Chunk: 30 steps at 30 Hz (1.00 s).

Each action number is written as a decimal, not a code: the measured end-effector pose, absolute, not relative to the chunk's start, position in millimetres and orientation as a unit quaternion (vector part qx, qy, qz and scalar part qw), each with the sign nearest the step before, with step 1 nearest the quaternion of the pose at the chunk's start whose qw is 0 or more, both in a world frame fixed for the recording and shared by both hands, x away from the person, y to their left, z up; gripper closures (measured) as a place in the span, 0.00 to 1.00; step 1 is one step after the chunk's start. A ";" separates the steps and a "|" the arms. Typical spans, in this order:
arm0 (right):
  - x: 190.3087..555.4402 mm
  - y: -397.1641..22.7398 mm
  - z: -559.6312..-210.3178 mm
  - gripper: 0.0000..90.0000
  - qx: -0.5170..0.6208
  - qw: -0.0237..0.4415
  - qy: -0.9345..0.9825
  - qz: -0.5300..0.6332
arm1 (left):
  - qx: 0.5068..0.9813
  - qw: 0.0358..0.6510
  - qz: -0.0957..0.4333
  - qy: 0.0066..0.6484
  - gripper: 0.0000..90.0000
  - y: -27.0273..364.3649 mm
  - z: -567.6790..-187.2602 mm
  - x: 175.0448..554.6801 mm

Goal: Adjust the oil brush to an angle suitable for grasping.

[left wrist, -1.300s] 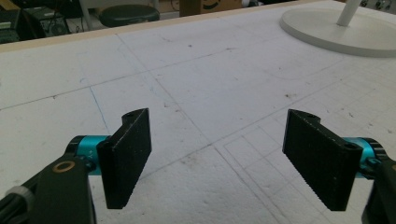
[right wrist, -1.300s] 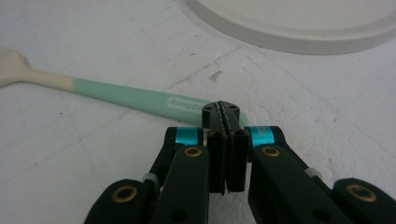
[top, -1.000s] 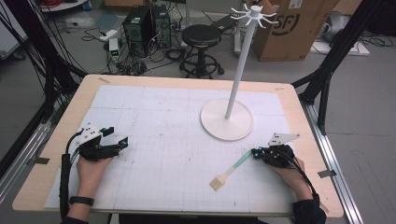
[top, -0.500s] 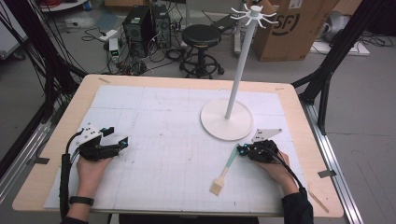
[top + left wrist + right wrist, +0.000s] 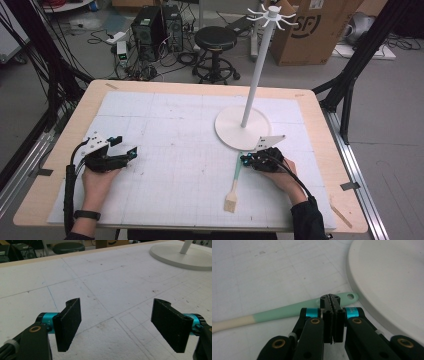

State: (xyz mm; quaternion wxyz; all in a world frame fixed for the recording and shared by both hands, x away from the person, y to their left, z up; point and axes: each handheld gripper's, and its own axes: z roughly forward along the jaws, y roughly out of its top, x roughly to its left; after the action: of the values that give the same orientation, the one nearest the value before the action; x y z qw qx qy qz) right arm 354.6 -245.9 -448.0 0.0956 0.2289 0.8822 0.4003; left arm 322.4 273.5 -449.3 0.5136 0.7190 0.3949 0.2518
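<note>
A brush (image 5: 236,175) with a mint-green handle and a pale wooden head lies on the white mat, handle end toward the stand. My right gripper (image 5: 245,160) is shut, pad against pad, with its tips on or just over the handle near the hanging hole. In the right gripper view the handle (image 5: 282,312) runs crosswise behind the closed tips of the gripper (image 5: 330,300), not between them. My left gripper (image 5: 125,146) rests on the mat at the left, and the left gripper view shows that gripper (image 5: 116,320) open with nothing between its pads.
A white hanger stand with a tall pole (image 5: 255,75) and a round base (image 5: 230,132) stands just beyond the right gripper; the base (image 5: 392,285) fills that view's right side. The wooden table edge (image 5: 325,150) borders the mat. A stool and computers sit on the floor behind.
The right hand moved left along the front of the stand base. The brush's handle end swung left with it while the head stayed put. The left hand has not moved.
</note>
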 end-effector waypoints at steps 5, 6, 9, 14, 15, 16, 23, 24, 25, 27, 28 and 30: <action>358.8 -228.9 -447.5 1.00 0.219 0.087 0.886 0.400 | 0.719 0.514 0.252 0.395 0.28 273.2 -449.3 322.4; 358.8 -228.9 -447.5 1.00 0.219 0.087 0.886 0.400 | 0.718 0.514 0.252 0.395 0.28 273.2 -449.3 322.4; 360.9 -220.4 -447.4 1.00 0.210 0.086 0.888 0.400 | 0.719 0.514 0.251 0.394 0.28 273.2 -449.3 322.4; 362.3 -208.6 -447.4 1.00 0.199 0.084 0.890 0.401 | 0.720 0.513 0.252 0.394 0.28 273.3 -449.2 322.4; 362.1 -206.6 -447.4 1.00 0.198 0.082 0.890 0.401 | 0.719 0.514 0.252 0.394 0.28 273.2 -449.3 322.3; 362.2 -204.7 -447.6 1.00 0.195 0.081 0.891 0.403 | 0.720 0.513 0.252 0.393 0.28 273.3 -449.2 322.3; 362.3 -190.5 -448.7 1.00 0.184 0.074 0.891 0.409 | 0.719 0.514 0.252 0.394 0.28 273.0 -449.3 322.2; 362.1 -189.4 -448.4 1.00 0.185 0.074 0.891 0.409 | 0.720 0.514 0.252 0.394 0.28 273.2 -449.2 322.3; 362.4 -188.3 -448.7 1.00 0.182 0.073 0.890 0.411 | 0.720 0.514 0.252 0.394 0.28 273.2 -449.2 322.2; 362.7 -188.7 -448.6 0.98 0.184 0.072 0.889 0.413 | 0.719 0.514 0.252 0.393 0.28 273.3 -449.3 322.3; 363.2 -189.8 -448.5 0.97 0.185 0.074 0.888 0.414 | 0.720 0.514 0.252 0.393 0.28 273.2 -449.2 322.2; 362.4 -192.8 -446.5 0.94 0.194 0.069 0.886 0.416 | 0.719 0.515 0.252 0.394 0.28 273.0 -449.3 322.1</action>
State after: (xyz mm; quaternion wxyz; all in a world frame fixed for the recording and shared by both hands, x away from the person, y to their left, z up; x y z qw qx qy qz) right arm 362.4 -192.8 -446.5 0.0691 0.1941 0.8856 0.4162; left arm 322.1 273.0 -449.3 0.5146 0.7188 0.3937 0.2520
